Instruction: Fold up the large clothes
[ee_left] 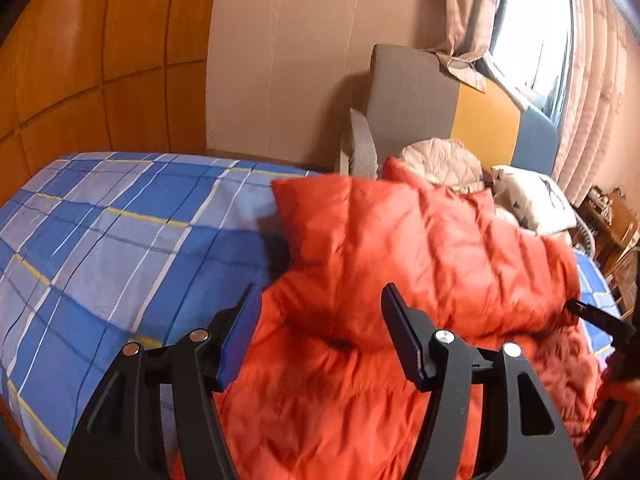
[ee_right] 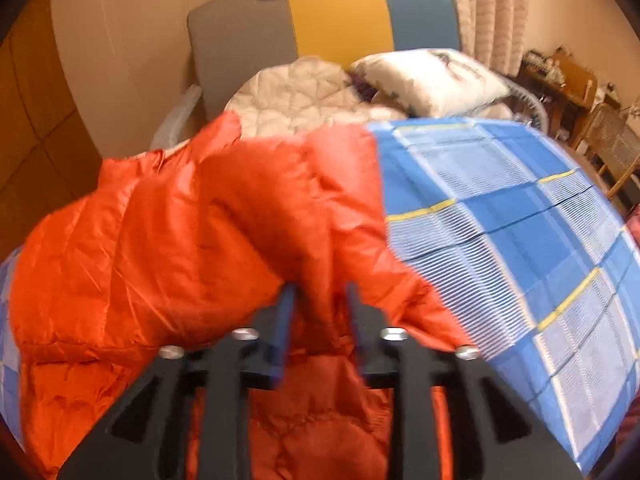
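An orange quilted puffer jacket [ee_left: 400,248] lies on a bed with a blue plaid sheet [ee_left: 104,240]. My left gripper [ee_left: 320,300] is open and empty just above the jacket, its blue-padded jaws wide apart. In the right wrist view the jacket [ee_right: 180,232] is partly lifted and folded over. My right gripper [ee_right: 318,296] is shut on a fold of the jacket, with orange fabric pinched between the narrow jaws. The right gripper also shows at the right edge of the left wrist view [ee_left: 600,316].
A beige quilted garment [ee_right: 292,92] and a white pillow [ee_right: 432,80] lie at the head of the bed by a grey, yellow and blue headboard [ee_right: 340,16]. Orange wall panels [ee_left: 80,60] are on the left. Wooden furniture [ee_right: 572,92] and curtains [ee_right: 492,12] stand on the right.
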Demonstrator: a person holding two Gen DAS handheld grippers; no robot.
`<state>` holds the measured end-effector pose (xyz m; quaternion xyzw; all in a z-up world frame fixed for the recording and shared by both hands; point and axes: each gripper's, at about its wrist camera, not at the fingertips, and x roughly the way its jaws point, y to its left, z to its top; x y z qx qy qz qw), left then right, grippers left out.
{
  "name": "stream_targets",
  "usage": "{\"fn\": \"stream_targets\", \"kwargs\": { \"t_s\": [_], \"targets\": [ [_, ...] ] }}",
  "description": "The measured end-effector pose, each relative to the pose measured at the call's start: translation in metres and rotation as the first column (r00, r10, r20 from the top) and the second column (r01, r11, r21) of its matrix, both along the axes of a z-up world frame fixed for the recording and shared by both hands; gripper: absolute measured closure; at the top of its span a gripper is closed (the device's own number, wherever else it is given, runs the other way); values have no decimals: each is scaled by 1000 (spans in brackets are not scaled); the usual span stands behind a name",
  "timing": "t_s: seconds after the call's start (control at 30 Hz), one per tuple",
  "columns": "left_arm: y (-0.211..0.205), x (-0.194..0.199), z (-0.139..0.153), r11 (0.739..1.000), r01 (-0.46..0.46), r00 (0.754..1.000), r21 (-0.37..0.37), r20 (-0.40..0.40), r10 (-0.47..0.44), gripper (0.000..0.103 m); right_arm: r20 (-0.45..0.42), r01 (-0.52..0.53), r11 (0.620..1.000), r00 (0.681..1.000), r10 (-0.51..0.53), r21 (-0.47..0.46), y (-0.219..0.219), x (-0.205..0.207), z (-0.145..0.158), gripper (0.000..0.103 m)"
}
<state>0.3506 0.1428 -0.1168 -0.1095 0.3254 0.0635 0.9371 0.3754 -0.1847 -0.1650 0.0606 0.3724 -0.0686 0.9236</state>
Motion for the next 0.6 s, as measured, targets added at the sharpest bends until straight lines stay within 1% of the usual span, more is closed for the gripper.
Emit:
{"fn": "stream_targets", "kwargs": {
  "t_s": [0.07, 0.1, 0.2, 0.3, 0.33, 0.37, 0.5, 0.6],
  "targets": [
    [-1, 8, 5, 1000, 17, 1000, -3, 16, -17, 41, 56, -13, 1000, 998, 13, -6, 3, -7, 15, 57],
    [-3, 14, 7, 1000, 30, 999, 0, 21, -30, 41, 76, -39, 999, 996, 39, 0, 6, -9, 21, 57],
    [-12, 33, 10, 997, 68, 997, 19, 22, -69, 41, 82, -128, 992, 989, 127, 7, 23, -1, 29, 57],
    [-18, 55, 5, 995, 100, 995, 13, -13, -100, 41, 47, -179, 984, 983, 180, -10, 38, 17, 23, 57],
    [-19, 60, 3, 995, 99, 995, 15, -24, -99, 41, 36, -179, 984, 983, 179, -20, 42, 22, 20, 57],
    [-20, 68, 0, 994, 107, 994, 11, -40, -106, 42, 7, -167, 985, 986, 167, -33, 43, 33, 13, 57],
    [-20, 96, -22, 994, 105, 987, 25, -125, -101, 41, -59, -138, 989, 989, 135, -49, 36, 60, -8, 57],
    [-17, 108, -35, 994, 100, 983, 30, -161, -94, 40, -104, -149, 986, 985, 141, -73, 37, 73, -22, 57]
  ]
}}
